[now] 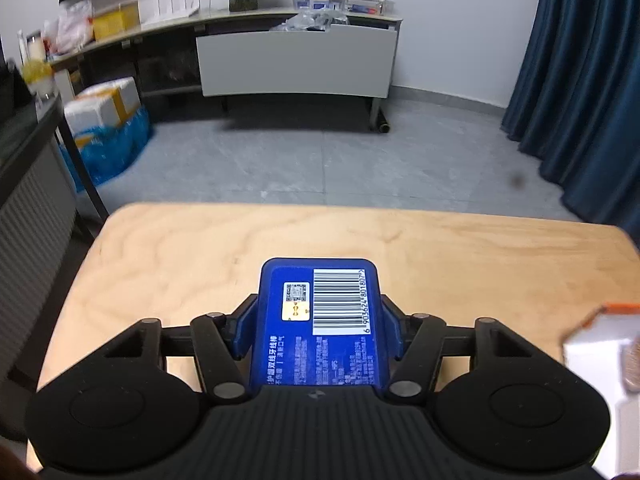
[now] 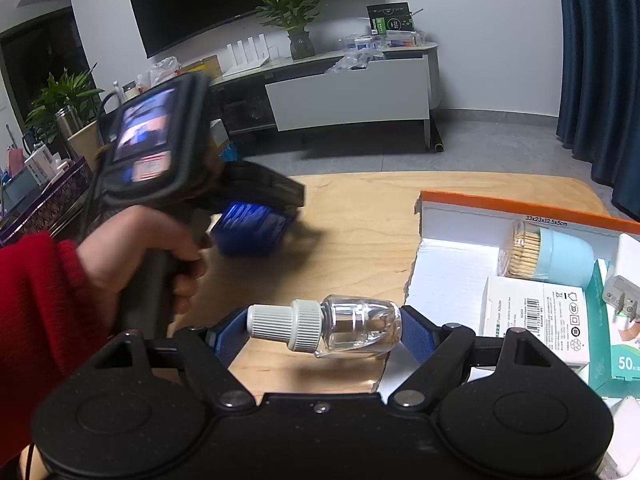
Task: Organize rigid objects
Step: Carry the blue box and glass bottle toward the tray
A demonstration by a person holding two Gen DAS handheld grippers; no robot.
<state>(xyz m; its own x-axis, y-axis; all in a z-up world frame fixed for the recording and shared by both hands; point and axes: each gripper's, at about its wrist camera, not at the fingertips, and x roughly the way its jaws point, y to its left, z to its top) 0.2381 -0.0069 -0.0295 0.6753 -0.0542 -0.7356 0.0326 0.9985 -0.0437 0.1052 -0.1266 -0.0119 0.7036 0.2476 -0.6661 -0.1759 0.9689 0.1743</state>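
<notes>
In the left wrist view my left gripper (image 1: 318, 320) is shut on a flat blue box (image 1: 320, 344) with a barcode label, its blue pads (image 1: 244, 332) pressing both long sides, just above the wooden table (image 1: 160, 264). The right wrist view shows my right gripper (image 2: 324, 330) shut on a small clear bottle (image 2: 360, 328) with a white ribbed cap. The bottle lies sideways between the pads, a little above the table. To its left a hand in a red sleeve (image 2: 36, 300) holds the left gripper with the blue box (image 2: 248, 236).
A white storage box with an orange rim (image 2: 520, 204) stands at the table's right side. It holds a toothpick jar (image 2: 552, 256), a white adapter carton (image 2: 532, 320), a plug (image 2: 622, 294) and a teal carton (image 2: 616, 356). Beyond the table's far edge lies open floor.
</notes>
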